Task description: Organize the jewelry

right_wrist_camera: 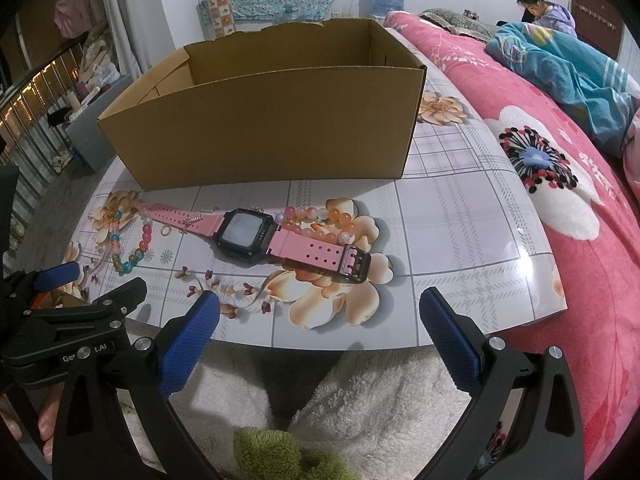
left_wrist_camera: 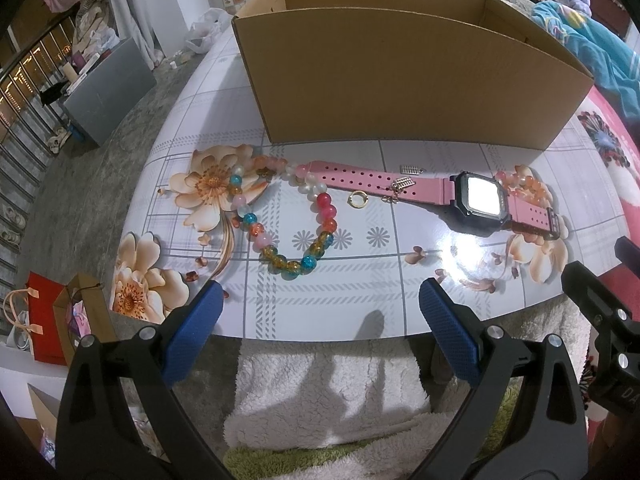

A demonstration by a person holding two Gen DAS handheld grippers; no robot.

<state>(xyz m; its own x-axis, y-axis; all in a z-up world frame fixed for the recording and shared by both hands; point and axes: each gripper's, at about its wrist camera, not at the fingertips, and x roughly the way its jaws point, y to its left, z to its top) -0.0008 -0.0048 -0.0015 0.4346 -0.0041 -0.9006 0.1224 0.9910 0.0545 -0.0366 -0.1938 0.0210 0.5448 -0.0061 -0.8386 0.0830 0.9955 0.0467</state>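
Floral table [right_wrist_camera: 440, 248], cardboard box [right_wrist_camera: 260, 128], pink watch [right_wrist_camera: 248, 236]

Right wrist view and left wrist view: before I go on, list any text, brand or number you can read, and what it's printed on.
"Ge… t.AI", middle letters hidden by a screw: on the black body of the left gripper, right wrist view.
"DA", cut off at the frame edge: on the black body of the right gripper, left wrist view.
Watch screen: washed out by glare, nothing readable.
Cardboard box: no print visible.
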